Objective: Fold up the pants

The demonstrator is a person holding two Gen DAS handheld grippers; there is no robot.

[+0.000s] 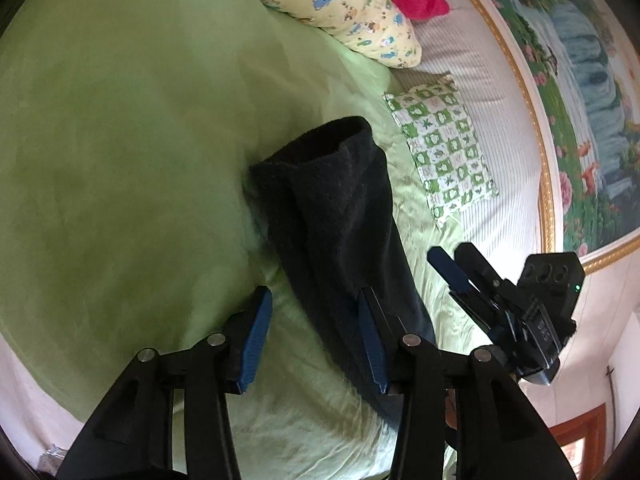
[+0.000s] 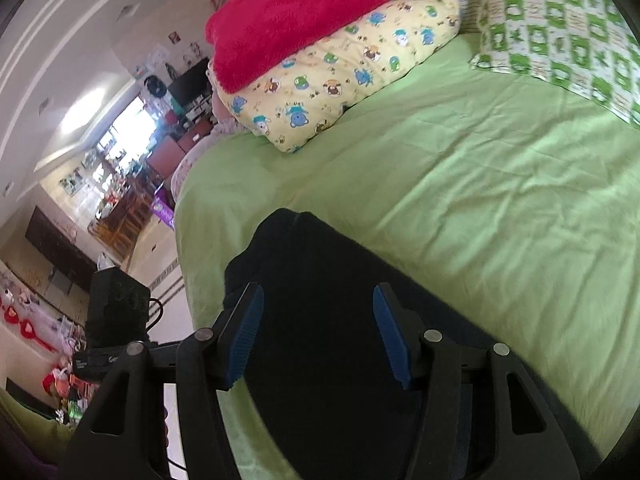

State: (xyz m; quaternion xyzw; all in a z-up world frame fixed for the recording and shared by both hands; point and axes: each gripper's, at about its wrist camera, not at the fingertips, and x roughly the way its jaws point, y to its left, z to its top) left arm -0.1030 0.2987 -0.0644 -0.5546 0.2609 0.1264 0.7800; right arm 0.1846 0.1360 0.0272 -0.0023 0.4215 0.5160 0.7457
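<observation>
Centrally, the black pants lie folded into a long narrow strip on the light green sheet of a bed, one rounded end toward the pillows and the other running down under the cameras. From the left wrist camera, the left gripper hovers above the near part of the strip with its jaws apart; one blue pad shows over bare sheet and the other over the dark cloth, and neither pad presses on anything. To its right, the right gripper is seen from the side above the sheet, just beside the strip's edge, its two fingers separated by a narrow gap with nothing between them. From the right wrist camera, the right gripper stands over the pants with its jaws moderately wide, the cloth filling the space below them but gripped by neither pad; the black body of the other gripper shows at the lower left of that view. Beyond the pants, a yellow pillow printed with cartoon animals bears a red fleece blanket, and a green-and-white checked pillow lies beside it. A landscape mural in a gilt frame borders the striped bed head.
</observation>
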